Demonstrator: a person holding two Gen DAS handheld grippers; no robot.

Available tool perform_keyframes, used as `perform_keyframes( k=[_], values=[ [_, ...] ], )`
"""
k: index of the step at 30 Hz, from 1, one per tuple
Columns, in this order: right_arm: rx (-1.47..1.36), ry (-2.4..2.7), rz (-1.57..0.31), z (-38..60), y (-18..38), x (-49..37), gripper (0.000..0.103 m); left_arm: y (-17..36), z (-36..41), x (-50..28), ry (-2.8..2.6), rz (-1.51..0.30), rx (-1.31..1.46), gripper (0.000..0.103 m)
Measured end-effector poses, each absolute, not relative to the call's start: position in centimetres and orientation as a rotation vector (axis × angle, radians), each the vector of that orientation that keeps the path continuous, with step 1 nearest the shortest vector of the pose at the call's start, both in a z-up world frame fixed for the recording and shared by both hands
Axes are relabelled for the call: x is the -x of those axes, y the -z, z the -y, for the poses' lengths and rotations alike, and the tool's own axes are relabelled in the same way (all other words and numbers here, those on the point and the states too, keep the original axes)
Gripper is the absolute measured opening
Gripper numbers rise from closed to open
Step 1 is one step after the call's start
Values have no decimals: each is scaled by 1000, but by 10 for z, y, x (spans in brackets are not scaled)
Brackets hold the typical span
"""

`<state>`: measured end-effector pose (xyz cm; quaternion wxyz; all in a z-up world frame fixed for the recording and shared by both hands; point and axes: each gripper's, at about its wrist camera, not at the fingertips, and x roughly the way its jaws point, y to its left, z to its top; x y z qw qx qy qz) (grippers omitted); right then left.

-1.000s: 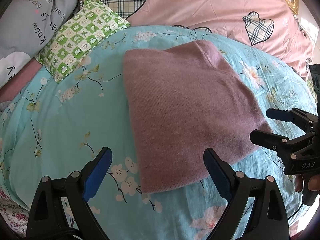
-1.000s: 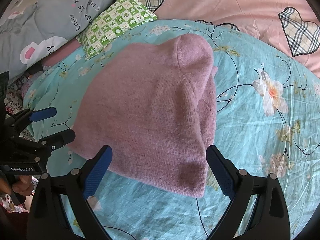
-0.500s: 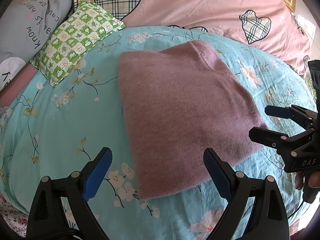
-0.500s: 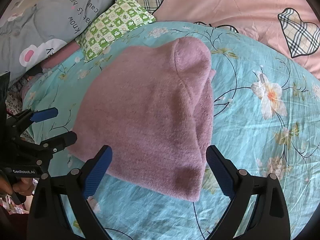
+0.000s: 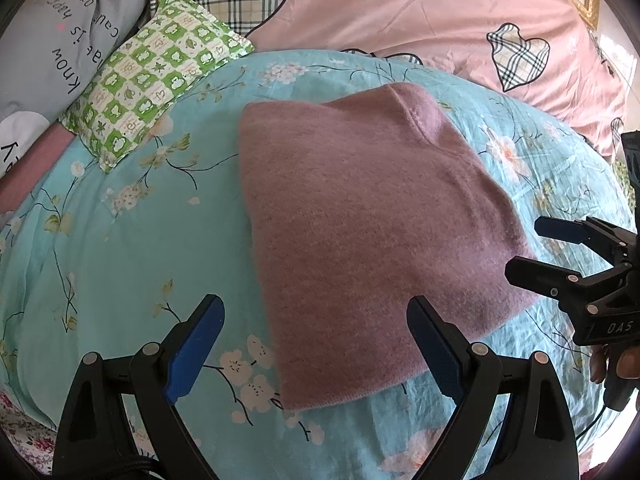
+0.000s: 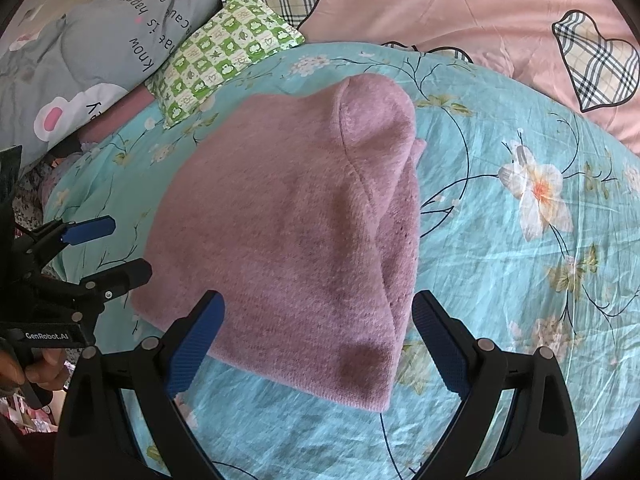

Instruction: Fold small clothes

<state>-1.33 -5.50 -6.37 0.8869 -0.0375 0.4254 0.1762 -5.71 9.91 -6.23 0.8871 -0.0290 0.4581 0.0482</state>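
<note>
A folded mauve knit sweater (image 5: 360, 232) lies mid-bed on a turquoise floral sheet (image 5: 120, 248). Left gripper (image 5: 316, 344) and right gripper (image 6: 316, 340) hover over its near edge, jaws wide apart, holding nothing.

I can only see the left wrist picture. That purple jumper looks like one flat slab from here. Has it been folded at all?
Observer: Yes. In the right wrist view the mauve sweater shows stacked layers along its right edge, so it is folded over.
Operator: And what is carrying my camera?
Observer: A hand grips the handle of the left gripper, which is open and empty by the sweater's left edge.
Operator: Anything else I'm missing?
Observer: A darker patch near the sweater's near right corner. I cannot tell whether it is a stain or a shadow.
</note>
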Motion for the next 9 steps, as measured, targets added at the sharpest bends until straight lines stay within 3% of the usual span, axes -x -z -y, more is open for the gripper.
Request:
perform_keyframes(
  k=[9],
  values=[
    [48,-355,-889,60,64,4,95,62,-112,54,-136,-957,73,93]
  ],
)
